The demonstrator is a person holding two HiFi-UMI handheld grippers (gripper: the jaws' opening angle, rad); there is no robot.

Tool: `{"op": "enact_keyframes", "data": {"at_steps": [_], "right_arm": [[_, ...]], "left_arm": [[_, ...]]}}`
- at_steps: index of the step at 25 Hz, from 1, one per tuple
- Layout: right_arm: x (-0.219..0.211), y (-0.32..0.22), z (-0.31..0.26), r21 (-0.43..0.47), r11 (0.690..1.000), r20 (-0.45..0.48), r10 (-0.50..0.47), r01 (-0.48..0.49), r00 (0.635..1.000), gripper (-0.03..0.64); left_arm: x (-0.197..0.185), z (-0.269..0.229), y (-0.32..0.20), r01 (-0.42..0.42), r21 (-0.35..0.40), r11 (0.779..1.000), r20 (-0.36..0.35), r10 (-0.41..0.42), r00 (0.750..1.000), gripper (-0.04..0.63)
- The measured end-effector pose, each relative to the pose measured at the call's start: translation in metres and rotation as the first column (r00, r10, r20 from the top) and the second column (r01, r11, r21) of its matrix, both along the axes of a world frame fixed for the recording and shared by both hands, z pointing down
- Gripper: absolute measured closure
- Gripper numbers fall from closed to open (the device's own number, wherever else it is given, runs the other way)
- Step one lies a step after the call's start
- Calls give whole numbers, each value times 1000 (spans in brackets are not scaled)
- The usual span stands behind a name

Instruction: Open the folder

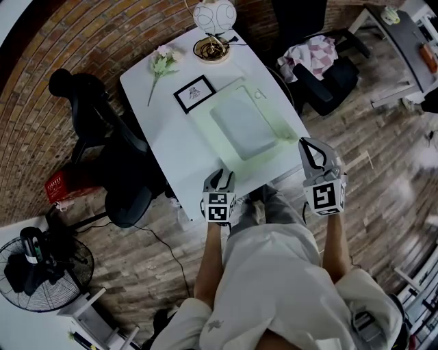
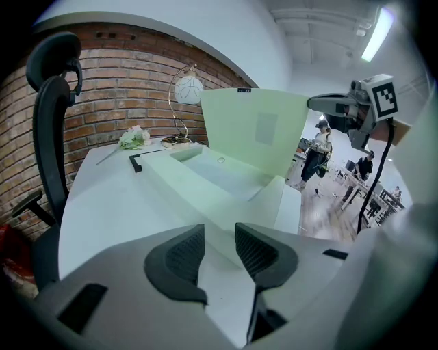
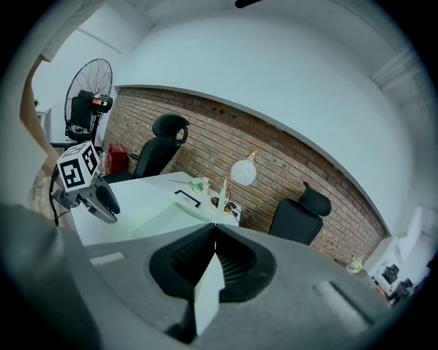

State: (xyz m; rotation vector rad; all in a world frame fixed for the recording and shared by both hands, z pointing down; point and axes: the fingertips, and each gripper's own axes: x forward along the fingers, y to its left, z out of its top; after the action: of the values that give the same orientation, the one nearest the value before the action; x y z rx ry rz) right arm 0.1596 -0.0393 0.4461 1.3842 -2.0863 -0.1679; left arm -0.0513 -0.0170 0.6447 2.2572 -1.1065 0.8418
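A pale green translucent folder (image 1: pixel 243 126) lies on the white table (image 1: pixel 164 143). Its front cover (image 2: pixel 253 130) stands raised almost upright along the right side. My right gripper (image 1: pixel 307 145) is shut on that cover's near corner; the sheet shows edge-on between the jaws (image 3: pixel 209 287). My left gripper (image 1: pixel 219 179) sits at the table's front edge by the folder's near left corner. Its jaws stand apart, and the lower sheet (image 2: pixel 205 198) runs in under the gap between them. From the left gripper view the right gripper (image 2: pixel 328 104) shows at the cover's upper right edge.
Behind the folder are a black picture frame (image 1: pixel 194 93), a flower sprig (image 1: pixel 163 61), a round dish (image 1: pixel 211 49) and a globe lamp (image 1: pixel 214 17). Black office chairs (image 1: pixel 109 150) stand left of the table, another with a cloth (image 1: pixel 315 61) right. A fan (image 1: pixel 41 263) is behind left.
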Motion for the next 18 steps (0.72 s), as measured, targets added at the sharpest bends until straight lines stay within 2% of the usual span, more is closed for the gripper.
{"op": "enact_keyframes", "data": {"at_steps": [11,18], "right_arm": [[-1,-3,-3,-3,1000,-30,-15,15,999,609],[0,0,0,-8,1000,-7,8,-9,1000,609]], "left_arm": [[0,-1,-2,-4,-2,1000,-1,4,1000,453],[1,-1,-1,-12,1,1000,0,12,1000,454]]}}
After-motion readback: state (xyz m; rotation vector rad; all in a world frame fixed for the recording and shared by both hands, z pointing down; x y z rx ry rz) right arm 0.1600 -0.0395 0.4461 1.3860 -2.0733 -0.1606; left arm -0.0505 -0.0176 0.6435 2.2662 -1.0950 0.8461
